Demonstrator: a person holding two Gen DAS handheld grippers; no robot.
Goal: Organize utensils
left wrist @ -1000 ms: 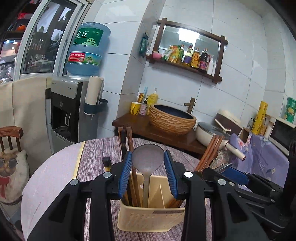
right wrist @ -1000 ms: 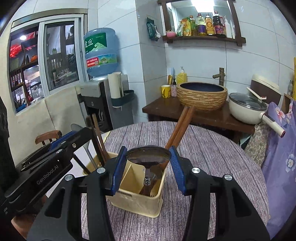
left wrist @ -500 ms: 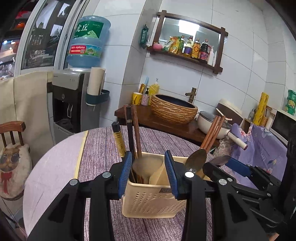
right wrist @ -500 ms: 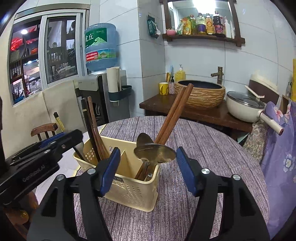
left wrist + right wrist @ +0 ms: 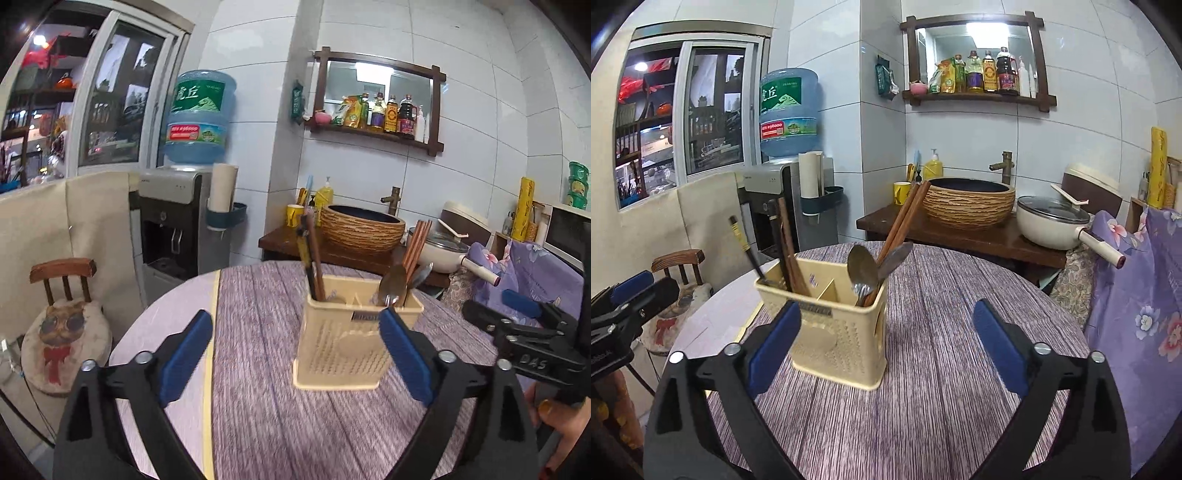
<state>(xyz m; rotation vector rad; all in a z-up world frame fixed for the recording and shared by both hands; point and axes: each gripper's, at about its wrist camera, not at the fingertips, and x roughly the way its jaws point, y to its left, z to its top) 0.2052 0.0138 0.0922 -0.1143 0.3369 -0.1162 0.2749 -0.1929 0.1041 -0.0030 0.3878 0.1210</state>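
Note:
A cream perforated utensil holder (image 5: 347, 332) stands upright on the round purple-striped table (image 5: 266, 413); it also shows in the right wrist view (image 5: 831, 328). Dark chopsticks (image 5: 312, 258) stand in its left compartment. Two metal spoons (image 5: 862, 271) and brown chopsticks (image 5: 905, 218) stand in its right compartment. My left gripper (image 5: 295, 354) is open and empty, back from the holder. My right gripper (image 5: 886, 343) is open and empty, also back from the holder.
A water dispenser (image 5: 177, 221) and a small chair with a cat cushion (image 5: 62, 325) stand left of the table. A wooden counter with a woven basin (image 5: 971, 203) and a white pot (image 5: 1052, 221) lies behind. Purple floral cloth (image 5: 1137, 295) is at the right.
Both grippers let go of their spoons, which now stand in the holder. Both grippers opened wide and drew back from the holder.

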